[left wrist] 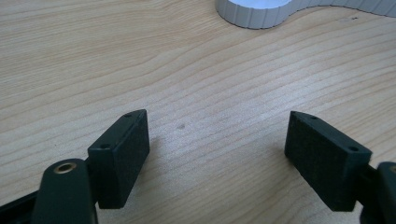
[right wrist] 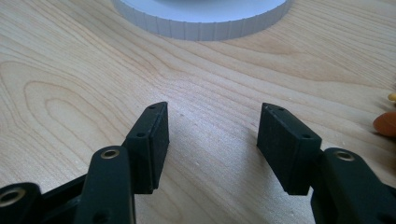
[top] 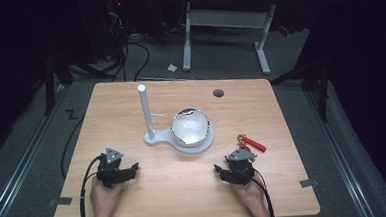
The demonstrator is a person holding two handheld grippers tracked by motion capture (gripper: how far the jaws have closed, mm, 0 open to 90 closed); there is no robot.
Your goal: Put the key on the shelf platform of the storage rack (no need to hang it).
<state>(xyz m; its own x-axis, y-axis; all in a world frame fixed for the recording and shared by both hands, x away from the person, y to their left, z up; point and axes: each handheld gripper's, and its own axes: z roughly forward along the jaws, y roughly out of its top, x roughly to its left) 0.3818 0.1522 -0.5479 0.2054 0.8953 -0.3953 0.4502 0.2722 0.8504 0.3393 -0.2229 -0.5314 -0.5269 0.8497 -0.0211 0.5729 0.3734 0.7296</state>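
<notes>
Jaws spread wide and gripping nothing, the left gripper and right gripper are resting near the table's front edge, probably readying for the white stand and bowl at its middle.

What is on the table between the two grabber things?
Nothing. In the high view the wood between the left gripper and the right gripper is bare tabletop; the white stand sits farther back.
</notes>
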